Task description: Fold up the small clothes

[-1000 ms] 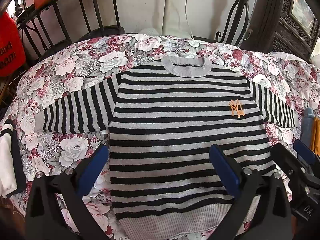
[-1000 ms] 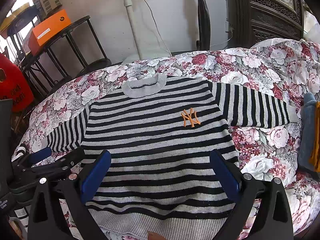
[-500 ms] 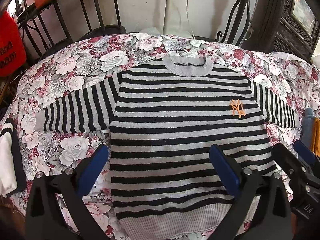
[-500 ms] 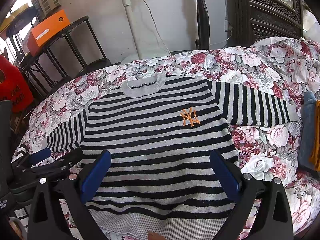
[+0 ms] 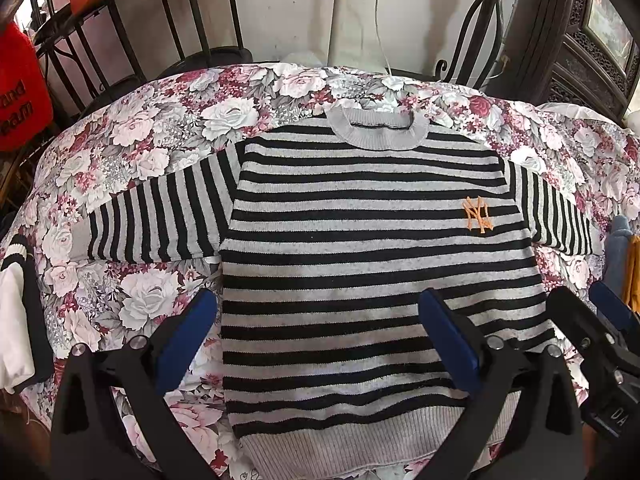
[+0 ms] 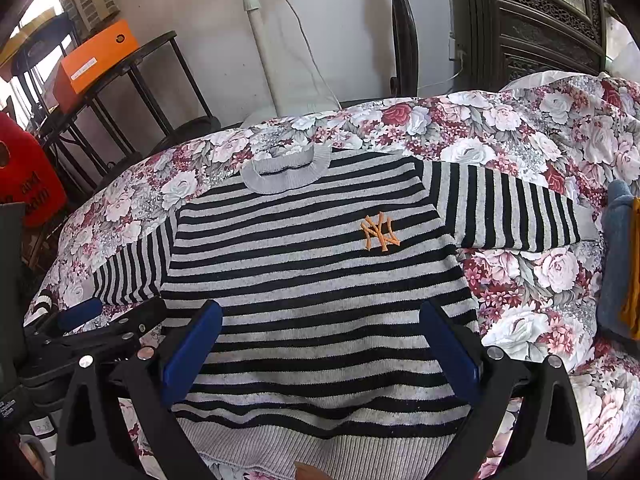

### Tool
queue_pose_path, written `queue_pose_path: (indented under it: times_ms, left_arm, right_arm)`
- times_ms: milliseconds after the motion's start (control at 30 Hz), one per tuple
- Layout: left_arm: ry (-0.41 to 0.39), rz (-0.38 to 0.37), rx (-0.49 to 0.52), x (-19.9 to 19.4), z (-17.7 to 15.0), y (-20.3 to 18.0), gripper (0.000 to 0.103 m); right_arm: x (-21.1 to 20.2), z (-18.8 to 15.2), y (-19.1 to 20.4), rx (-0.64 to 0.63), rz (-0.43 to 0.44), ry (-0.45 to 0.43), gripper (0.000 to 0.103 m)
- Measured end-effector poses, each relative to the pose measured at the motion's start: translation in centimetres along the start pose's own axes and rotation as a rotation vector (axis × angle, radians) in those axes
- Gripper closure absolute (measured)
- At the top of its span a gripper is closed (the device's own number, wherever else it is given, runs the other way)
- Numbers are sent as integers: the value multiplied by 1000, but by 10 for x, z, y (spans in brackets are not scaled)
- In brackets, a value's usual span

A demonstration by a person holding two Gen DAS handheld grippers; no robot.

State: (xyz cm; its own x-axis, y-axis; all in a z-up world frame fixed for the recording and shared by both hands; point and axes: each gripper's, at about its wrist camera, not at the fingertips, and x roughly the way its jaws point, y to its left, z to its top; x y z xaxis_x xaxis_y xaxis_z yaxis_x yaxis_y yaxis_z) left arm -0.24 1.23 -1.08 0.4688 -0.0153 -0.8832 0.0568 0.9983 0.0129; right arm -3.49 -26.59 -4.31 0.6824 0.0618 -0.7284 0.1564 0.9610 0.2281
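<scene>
A grey-and-black striped sweater (image 5: 376, 264) is laid flat and face up on a floral bedspread (image 5: 132, 296), its grey collar (image 5: 378, 130) at the far end from both claws and its ribbed grey hem (image 5: 360, 446) nearest them. Both sleeves are spread outward to the sides. An orange embroidered logo (image 5: 477, 220) is seen on the chest, ahead and to the right of the left gripper (image 5: 316, 344).

The left gripper is held above the lower part of the sweater with its blue-padded fingers (image 5: 184, 340) spread wide; nothing is pinched between them. The left finger is seen over the bedspread just beside the sweater's edge, the right one over the stripes.

The right gripper (image 6: 320, 348) is likewise spread wide and empty, held above the hem, with both fingers (image 6: 450, 350) over the striped body. The logo (image 6: 380, 232) lies ahead of it.

A folded blue garment (image 6: 618, 256) is seen at the far right of the right claw.
</scene>
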Motion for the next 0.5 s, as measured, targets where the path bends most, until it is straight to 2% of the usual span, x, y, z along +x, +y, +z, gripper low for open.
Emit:
queue_pose_path:
  times_ms: [500]
  left_arm:
    - [4,1,0,1,0,0,5]
  right_arm:
    - [2,0,-1,1,1,3,4]
